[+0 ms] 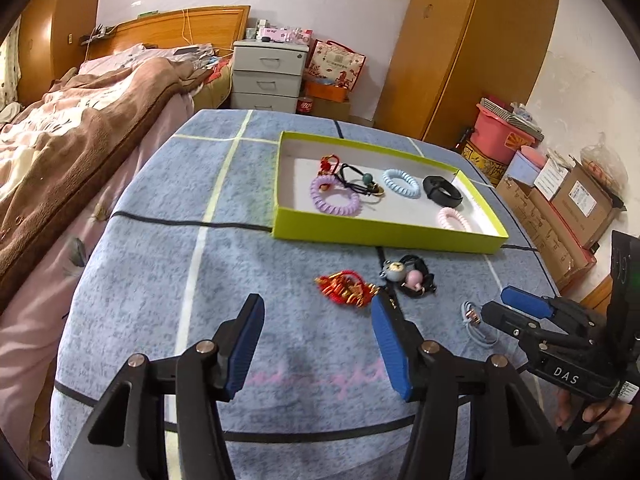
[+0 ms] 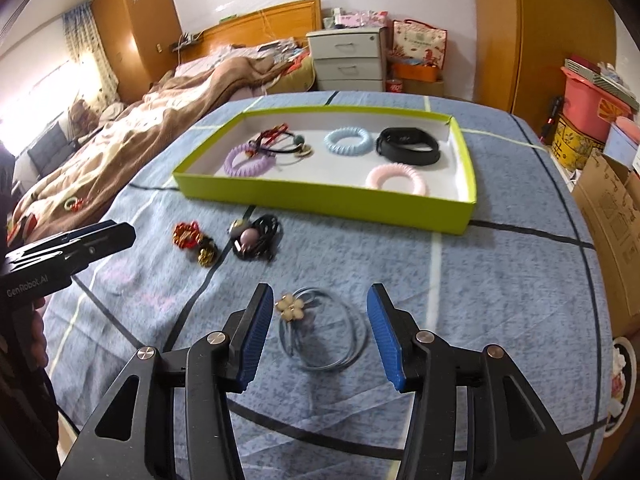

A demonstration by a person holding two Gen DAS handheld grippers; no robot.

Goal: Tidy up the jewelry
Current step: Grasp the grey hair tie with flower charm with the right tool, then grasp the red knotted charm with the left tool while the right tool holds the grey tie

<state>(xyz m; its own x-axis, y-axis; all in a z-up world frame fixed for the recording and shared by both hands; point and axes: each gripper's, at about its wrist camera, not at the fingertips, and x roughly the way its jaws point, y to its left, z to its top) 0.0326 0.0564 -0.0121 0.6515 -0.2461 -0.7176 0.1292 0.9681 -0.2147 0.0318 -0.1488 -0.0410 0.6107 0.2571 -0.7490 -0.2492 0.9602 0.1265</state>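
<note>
Behind the three hair ties point(image 2: 256, 240) lying loose on the table point(image 2: 500, 280) sits the tray point(image 2: 320, 196) holding others.

Shallow lime-green cardboard tray point(image 2: 320, 200), white inside, lies toward the bench's far edge. It holds a lilac spiral hair tie point(image 2: 244, 162), a tangle of black and red ties point(image 2: 280, 140), a pale-blue spiral tie point(image 2: 347, 141), a black wristband point(image 2: 408, 146) and a pink spiral tie point(image 2: 396, 178). On the cloth nearer: red-and-gold charm bracelet point(image 2: 194, 240), black beaded ties point(image 2: 254, 238), grey-blue elastic loop with cream flower point(image 2: 320, 332).
</note>
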